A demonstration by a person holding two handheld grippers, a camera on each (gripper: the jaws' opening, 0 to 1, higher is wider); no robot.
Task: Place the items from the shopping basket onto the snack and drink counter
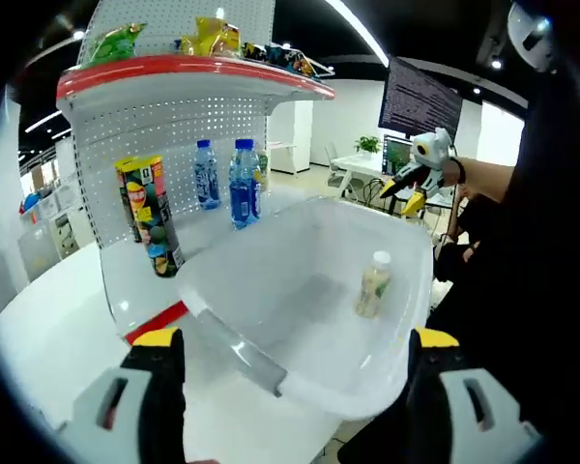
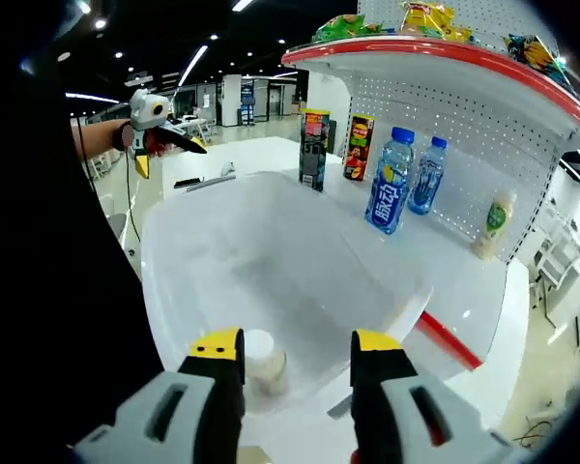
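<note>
A white translucent shopping basket (image 1: pixel 300 242) (image 2: pixel 271 251) stands on the white counter (image 1: pixel 58 319) (image 2: pixel 483 295) in front of the shelf. One small beige drink bottle with a white cap (image 1: pixel 372 285) (image 2: pixel 263 362) stands inside it. My left gripper (image 1: pixel 297 343) is wide open at the basket's near rim, holding nothing. My right gripper (image 2: pixel 297 343) is open above the basket's opposite side, with the bottle just beyond its left jaw. Each gripper shows small in the other's view, across the basket: the right gripper (image 1: pixel 418 172) and the left gripper (image 2: pixel 157 124).
Against the pegboard stand two blue water bottles (image 1: pixel 244 188) (image 2: pixel 391 188), chip cans (image 1: pixel 155 217) (image 2: pixel 314 145) and a pale bottle (image 2: pixel 493 224). A red-edged upper shelf (image 1: pixel 203 72) (image 2: pixel 445 53) carries snack bags. A dark-clothed person (image 1: pixel 551 242) stands close beside the basket.
</note>
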